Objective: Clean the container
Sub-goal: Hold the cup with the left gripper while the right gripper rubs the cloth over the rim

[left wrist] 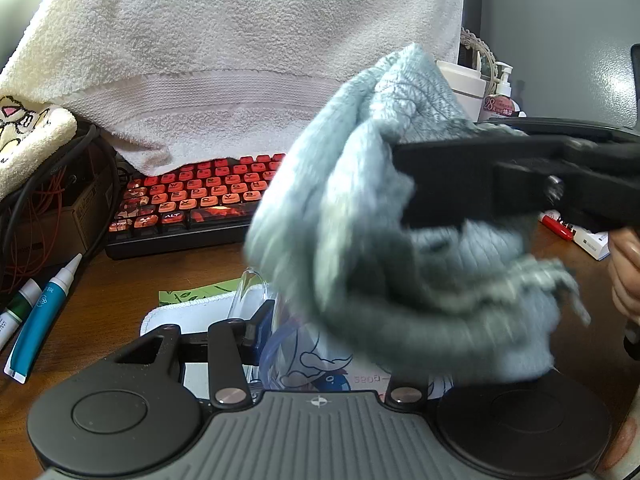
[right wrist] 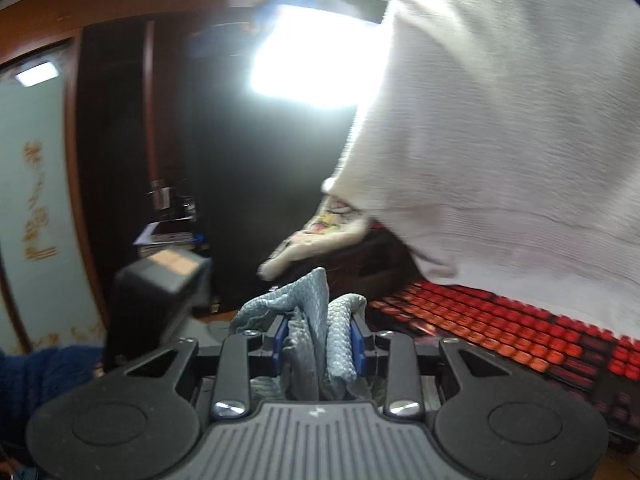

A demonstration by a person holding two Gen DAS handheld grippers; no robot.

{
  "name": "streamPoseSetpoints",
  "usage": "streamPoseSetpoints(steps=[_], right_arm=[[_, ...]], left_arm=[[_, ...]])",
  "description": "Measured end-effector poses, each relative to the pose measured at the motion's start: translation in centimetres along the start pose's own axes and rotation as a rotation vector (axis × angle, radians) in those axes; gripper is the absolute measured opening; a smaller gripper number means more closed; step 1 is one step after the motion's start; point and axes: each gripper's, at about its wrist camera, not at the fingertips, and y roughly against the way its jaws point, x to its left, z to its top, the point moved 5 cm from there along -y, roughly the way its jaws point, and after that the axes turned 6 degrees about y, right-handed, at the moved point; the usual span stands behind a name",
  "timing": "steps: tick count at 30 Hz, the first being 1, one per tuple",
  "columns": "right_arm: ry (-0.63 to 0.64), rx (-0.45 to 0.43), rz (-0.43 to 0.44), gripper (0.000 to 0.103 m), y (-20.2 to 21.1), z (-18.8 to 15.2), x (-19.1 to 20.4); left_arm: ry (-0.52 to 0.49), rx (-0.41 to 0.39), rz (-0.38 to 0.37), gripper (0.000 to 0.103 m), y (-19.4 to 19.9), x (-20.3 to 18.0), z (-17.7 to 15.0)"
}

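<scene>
In the left wrist view a clear container (left wrist: 256, 294) with a cartoon print stands between the fingers of my left gripper (left wrist: 316, 344), which is shut on it. Its left blue pad (left wrist: 262, 330) presses the wall; the right finger is hidden. A blue-grey cloth (left wrist: 360, 248) is bunched over the container's top and covers most of it. My right gripper (left wrist: 404, 148) reaches in from the right, shut on this cloth. In the right wrist view the cloth (right wrist: 316, 320) sits pinched between the blue pads of my right gripper (right wrist: 319, 340).
A keyboard with red keys (left wrist: 200, 196) lies behind on the wooden desk (left wrist: 160, 264), under a hanging white towel (left wrist: 240, 60). Two tubes (left wrist: 40, 312) and cables lie at the left, a white mat (left wrist: 188, 316) under the container, bottles (left wrist: 504, 88) at the back right.
</scene>
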Motion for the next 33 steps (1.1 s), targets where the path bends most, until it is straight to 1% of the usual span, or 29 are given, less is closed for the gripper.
streamPoseSetpoints(steps=[3,8,10,13,18,20,21,23,26,30,31,33], right_arm=[[-0.008,0.006,-0.031,0.03,0.0,0.0,-0.5],[-0.079,0.006,-0.16,0.03,0.6,-0.5,-3.3],[-0.098,0.003,-0.177,0.03,0.9,-0.6,-3.8],[-0.081,0.002,-0.162,0.03,0.8,-0.5,-3.3],[-0.029,0.001,-0.025,0.03,0.2,-0.2,-0.8],[-0.007,0.0,0.011,0.03,0.0,-0.1,0.0],[0.002,0.001,0.012,0.03,0.0,-0.1,0.2],[-0.003,0.007,-0.001,0.03,-0.1,0.0,-0.1],[-0.022,0.012,-0.071,0.03,0.1,-0.1,-1.2],[-0.081,0.008,-0.173,0.03,0.7,-0.5,-3.6],[-0.094,0.006,-0.19,0.03,0.8,-0.6,-4.0],[-0.098,0.002,-0.195,0.03,0.8,-0.7,-4.3]], left_arm=[[0.0,0.0,0.0,0.044,0.0,0.1,0.0],[-0.001,0.0,0.0,0.044,0.0,0.2,0.0],[-0.001,0.0,0.0,0.044,-0.1,0.2,0.1],[0.001,0.0,-0.001,0.044,-0.1,0.3,0.1],[0.002,0.001,-0.002,0.044,-0.1,0.4,0.1],[0.002,0.001,-0.002,0.044,-0.1,0.3,0.1],[0.002,0.001,-0.001,0.044,-0.1,0.3,0.1],[0.0,0.0,-0.001,0.044,-0.1,0.3,0.1],[0.001,0.0,-0.001,0.044,-0.1,0.3,0.1],[-0.002,0.0,0.001,0.044,-0.1,0.1,0.1],[-0.002,-0.001,0.001,0.044,-0.1,0.1,0.1],[-0.001,0.0,0.0,0.044,-0.1,0.2,0.1]])
